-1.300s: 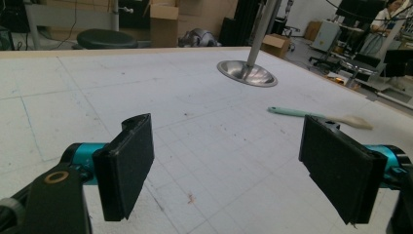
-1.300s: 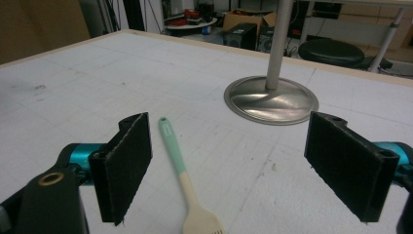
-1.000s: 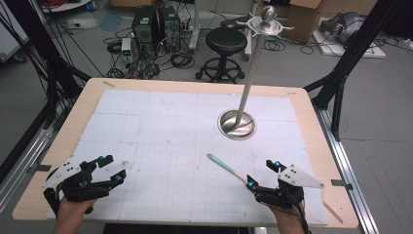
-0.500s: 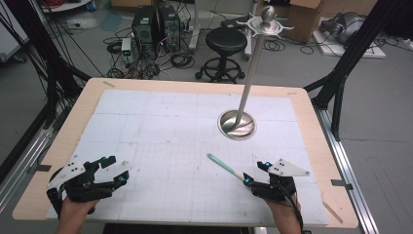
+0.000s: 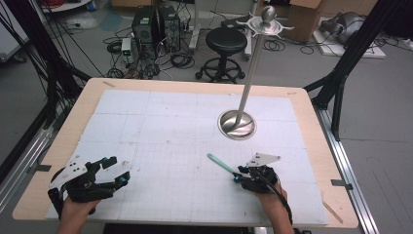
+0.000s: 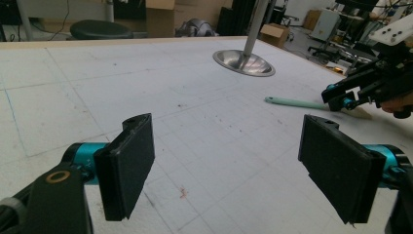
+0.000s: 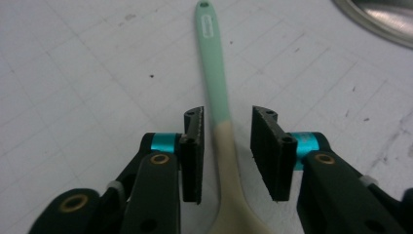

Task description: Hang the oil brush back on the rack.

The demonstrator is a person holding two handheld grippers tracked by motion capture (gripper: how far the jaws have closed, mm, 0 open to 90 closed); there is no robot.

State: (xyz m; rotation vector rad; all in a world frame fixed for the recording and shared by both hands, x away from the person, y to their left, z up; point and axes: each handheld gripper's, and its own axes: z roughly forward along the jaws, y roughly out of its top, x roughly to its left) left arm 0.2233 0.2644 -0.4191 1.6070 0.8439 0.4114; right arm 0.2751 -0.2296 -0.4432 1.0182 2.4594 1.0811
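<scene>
A long utensil with a mint-green handle and a cream head (image 5: 220, 164) lies flat on the white gridded mat, right of centre near the front. My right gripper (image 5: 238, 176) is open and low over it. In the right gripper view the jaws (image 7: 226, 122) straddle the utensil (image 7: 214, 87) where green meets cream, with a gap on each side. My left gripper (image 5: 118, 170) rests at the front left, open wide with nothing between its pads (image 6: 126, 170). The left gripper view shows the utensil (image 6: 292, 102) and the right gripper (image 6: 336, 100) farther off.
A metal stand with a round dished base (image 5: 237, 124) and a tall pole rises behind the utensil, right of centre. The mat lies on a wooden tabletop (image 5: 311, 126). A stool, computer cases and cables sit on the floor beyond the far edge.
My right gripper has moved left and forward along the table and now has its jaws around the utensil's handle. The left gripper has shifted slightly and stays open.
</scene>
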